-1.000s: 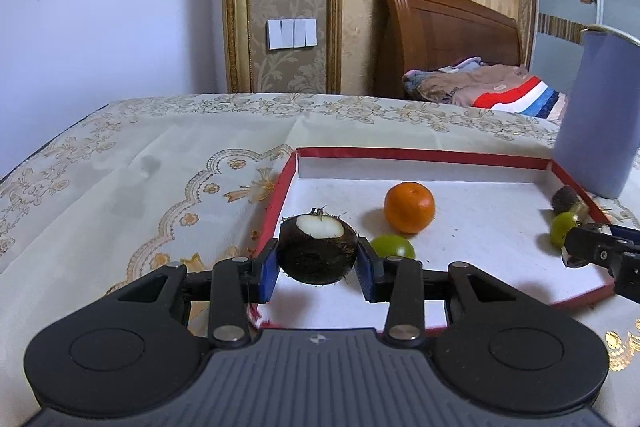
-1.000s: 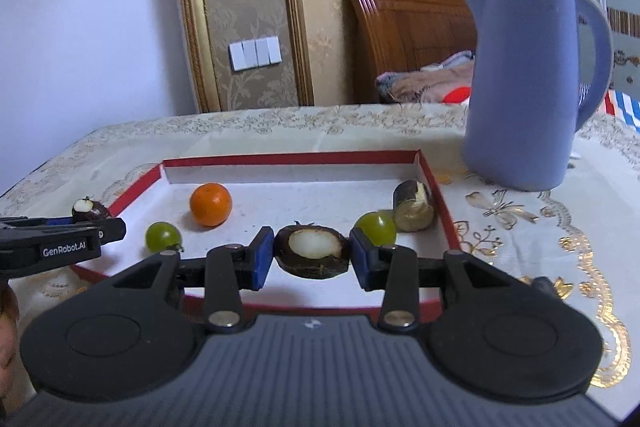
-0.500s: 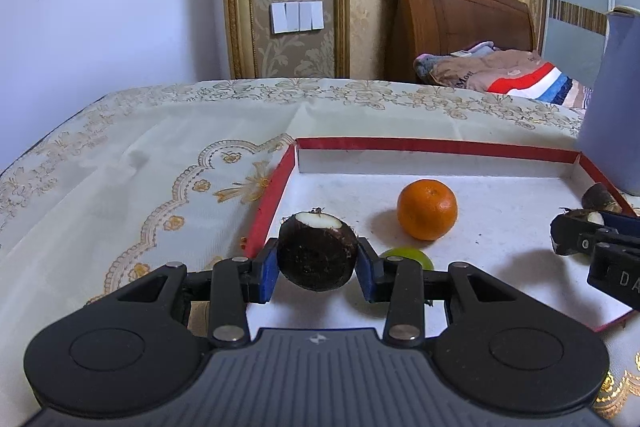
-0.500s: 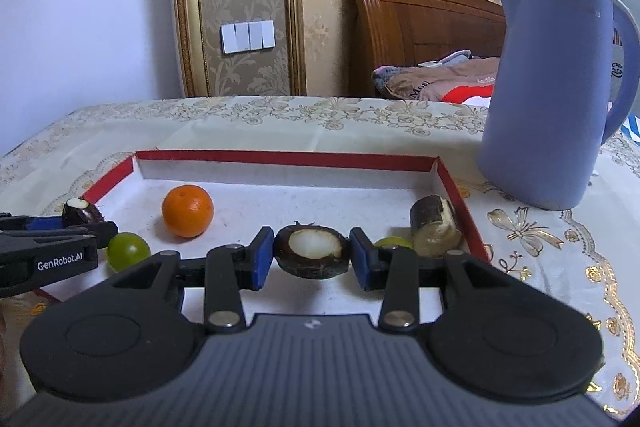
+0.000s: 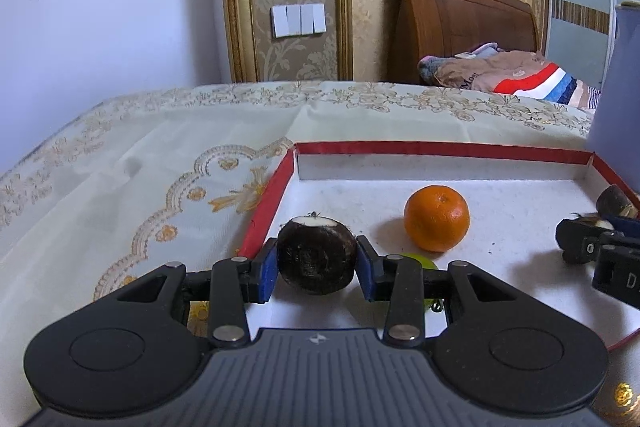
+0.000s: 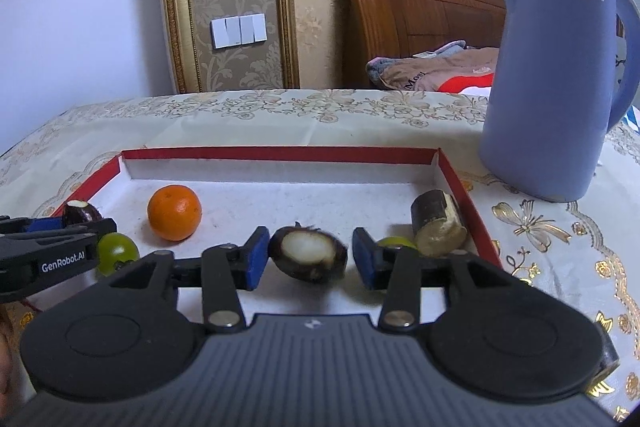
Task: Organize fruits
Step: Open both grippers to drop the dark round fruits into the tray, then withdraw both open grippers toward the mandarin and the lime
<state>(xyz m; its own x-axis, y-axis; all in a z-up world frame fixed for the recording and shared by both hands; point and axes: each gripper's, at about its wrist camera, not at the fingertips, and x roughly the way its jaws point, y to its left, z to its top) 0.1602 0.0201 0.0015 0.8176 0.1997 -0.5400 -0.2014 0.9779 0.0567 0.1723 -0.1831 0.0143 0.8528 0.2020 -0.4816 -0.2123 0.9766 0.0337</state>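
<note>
A red-rimmed white tray (image 5: 440,148) (image 6: 280,153) lies on the table. My left gripper (image 5: 317,267) is shut on a dark water chestnut (image 5: 316,259) over the tray's left part; it also shows in the right wrist view (image 6: 82,213). My right gripper (image 6: 307,259) is open, its pads apart from a second dark chestnut (image 6: 308,253) that looks blurred between them. An orange (image 5: 436,219) (image 6: 174,213), a green grape (image 6: 116,253), another green fruit (image 6: 394,242) and a cut dark stalk piece (image 6: 438,223) lie in the tray.
A blue kettle (image 6: 556,79) stands on the patterned tablecloth (image 5: 140,167) just right of the tray. A wooden bed with folded clothes (image 5: 500,71) is behind the table. The right gripper's fingers (image 5: 588,247) show at the left wrist view's right edge.
My right gripper has opened and let go of its chestnut, which now sits loose and blurred between the pads. My left gripper keeps hold of its chestnut and has shifted slightly.
</note>
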